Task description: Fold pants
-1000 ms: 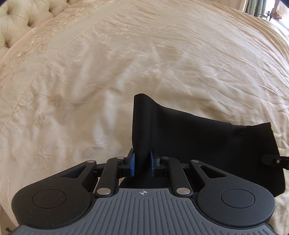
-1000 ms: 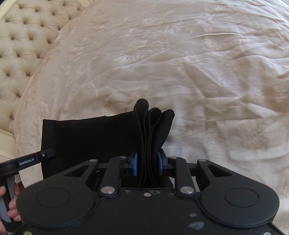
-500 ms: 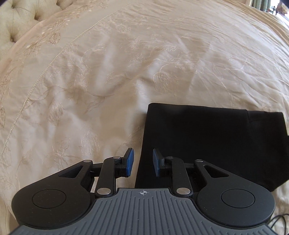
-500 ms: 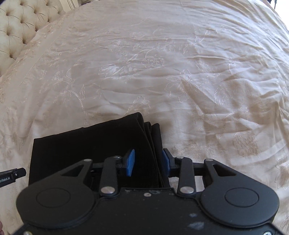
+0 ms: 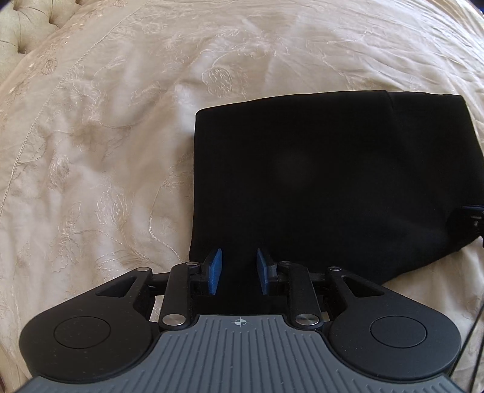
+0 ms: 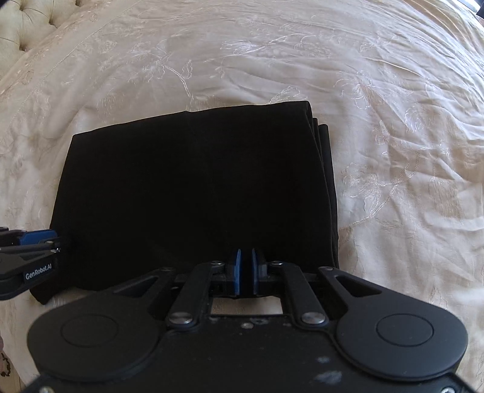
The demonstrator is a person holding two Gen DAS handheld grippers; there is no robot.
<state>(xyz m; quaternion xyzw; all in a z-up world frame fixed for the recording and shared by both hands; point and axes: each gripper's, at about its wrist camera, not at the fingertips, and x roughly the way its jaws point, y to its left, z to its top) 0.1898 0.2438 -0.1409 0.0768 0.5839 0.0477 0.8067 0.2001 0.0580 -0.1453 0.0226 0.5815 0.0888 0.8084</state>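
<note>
The black pants (image 5: 326, 181) lie flat on the cream bedspread, folded into a compact rectangle; in the right wrist view (image 6: 193, 193) stacked layer edges show along the right side. My left gripper (image 5: 237, 270) is open and empty, its blue pads over the near left edge of the pants. My right gripper (image 6: 245, 272) is nearly shut, pads a narrow gap apart over the near edge; no cloth shows between them. The left gripper's tip shows in the right wrist view (image 6: 33, 241), and the right gripper's tip in the left wrist view (image 5: 472, 217).
An embroidered cream bedspread (image 5: 121, 121) covers the bed on all sides of the pants (image 6: 393, 121). A tufted headboard (image 6: 27, 21) stands at the far left. A thin black cable (image 5: 475, 332) hangs at the right edge.
Both grippers laid the held fold down flat and let go of the cloth. The left jaws opened. The right jaws opened, then closed to a narrow gap. Both pulled back to the near edge.
</note>
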